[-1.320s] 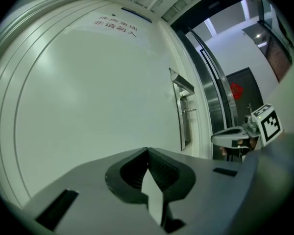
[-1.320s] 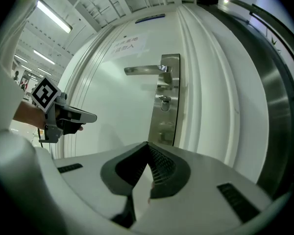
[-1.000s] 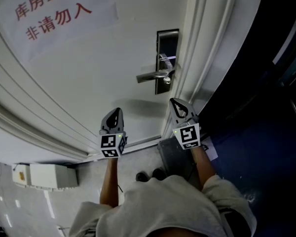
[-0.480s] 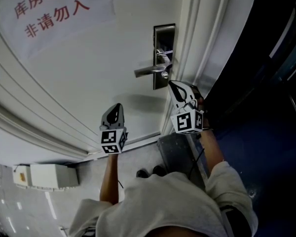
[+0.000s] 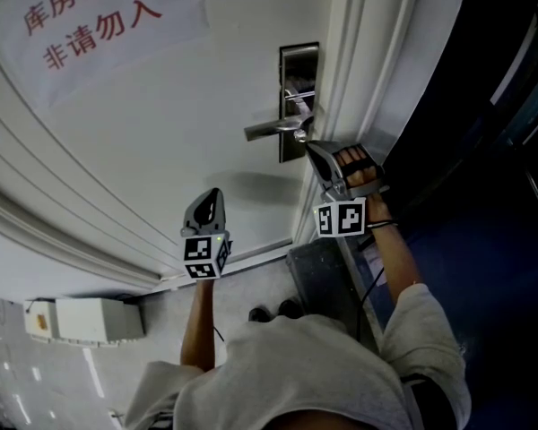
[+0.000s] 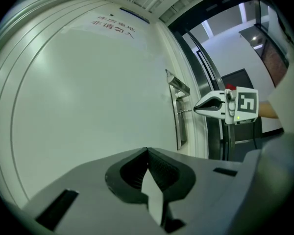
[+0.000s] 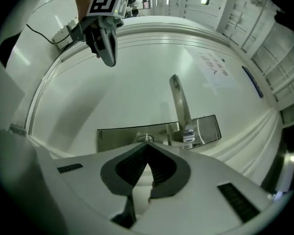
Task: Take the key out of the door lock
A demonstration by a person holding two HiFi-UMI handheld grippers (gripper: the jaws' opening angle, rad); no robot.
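Both tools are shut and empty. My right tool (image 7: 147,145) has its tips right at the key (image 7: 147,138) in the lock plate (image 7: 117,136); my left tool (image 6: 147,152) hangs well apart, facing the door (image 6: 88,106).

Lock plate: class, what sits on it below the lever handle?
A round keyhole cylinder just beyond the shut right gripper's tips. Those tips hide the key.

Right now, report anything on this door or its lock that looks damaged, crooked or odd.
Nothing stands out. The notice lies flat on the door, the lock plate and lever handle look whole, and the key sits below that handle. The right gripper, jaws together, is at the key.
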